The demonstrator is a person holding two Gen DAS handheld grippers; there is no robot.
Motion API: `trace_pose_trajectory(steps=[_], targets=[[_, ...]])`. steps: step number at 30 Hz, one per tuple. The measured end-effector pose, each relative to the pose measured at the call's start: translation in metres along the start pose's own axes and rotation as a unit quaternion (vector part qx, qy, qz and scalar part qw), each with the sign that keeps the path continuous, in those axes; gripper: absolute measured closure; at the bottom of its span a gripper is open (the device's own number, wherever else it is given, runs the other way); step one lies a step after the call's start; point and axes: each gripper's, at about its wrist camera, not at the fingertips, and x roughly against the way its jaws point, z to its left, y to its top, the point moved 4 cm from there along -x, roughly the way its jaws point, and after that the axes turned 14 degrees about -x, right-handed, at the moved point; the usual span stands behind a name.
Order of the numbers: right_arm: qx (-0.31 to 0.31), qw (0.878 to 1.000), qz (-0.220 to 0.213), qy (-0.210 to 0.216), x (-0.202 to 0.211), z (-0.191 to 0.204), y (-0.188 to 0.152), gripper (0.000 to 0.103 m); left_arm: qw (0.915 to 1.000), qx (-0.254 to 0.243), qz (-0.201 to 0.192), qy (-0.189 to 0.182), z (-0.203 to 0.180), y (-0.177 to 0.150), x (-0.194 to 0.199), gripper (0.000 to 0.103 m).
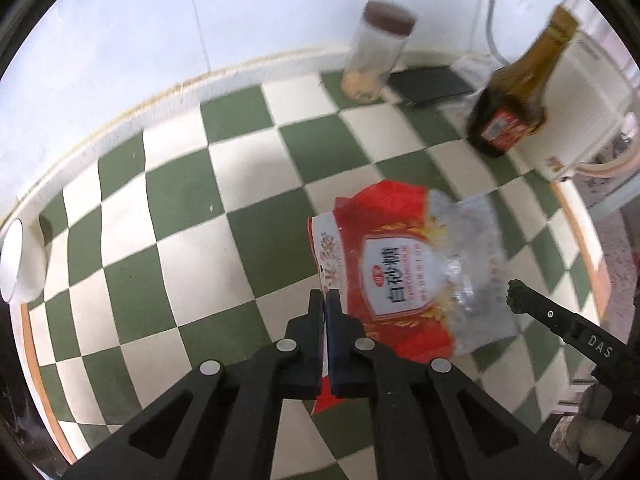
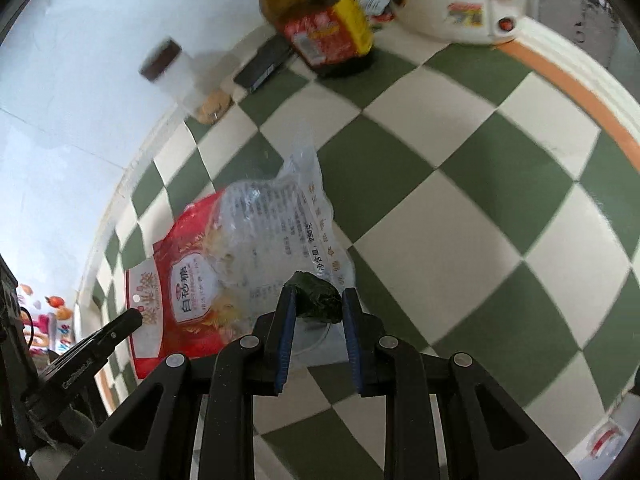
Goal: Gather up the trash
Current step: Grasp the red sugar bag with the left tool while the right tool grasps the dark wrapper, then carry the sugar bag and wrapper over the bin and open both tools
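Pinching the red-and-clear sugar bag [image 1: 404,276] at its lower left edge, our left gripper [image 1: 325,300] has its fingers pressed together on the plastic, low in the centre of the left wrist view. The bag lies across the green-and-white checkered surface [image 1: 168,216], printed face up, its clear half crumpled toward the right of the frame. In the right wrist view the same bag sits left of centre, and our right gripper [image 2: 318,300] appears at the bottom centre with its fingers clamped on a small dark green wad [image 2: 318,300], which hangs just over the bag's clear near corner. We can see the right gripper's tip entering the left wrist view at the lower right, close to the bag's clear edge.

Toward the top of the left wrist view stand a clear jar [image 1: 378,52] with a brown lid and a little tan filling, a flat black object [image 1: 432,85] just beside it, and a dark sauce bottle [image 1: 516,92] with a red label at the upper right. A white cup [image 1: 20,260] sits at the far left edge. A white appliance [image 2: 452,0] fills the upper right of the right wrist view.
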Motion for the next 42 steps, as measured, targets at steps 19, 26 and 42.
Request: trace_pose_trajectory(steps=[19,26,42], targets=[[-0.117,0.983,-0.139,0.010,0.186,-0.138,-0.034,0.079,0.9683,-0.172,-0.154,-0.096,-0.195,0.050,0.159,0.103],[-0.178,0.966,-0.189,-0.001,0.255,-0.225,-0.073,0.079,0.9390,-0.264,-0.154,-0.157,-0.311,0.024,0.189,0.103],[-0.438,0.869,-0.211,-0.095,0.288,-0.550,-0.263,0.079,0.8540,-0.456,-0.008,-0.251,-0.599,-0.143,0.078,0.103]])
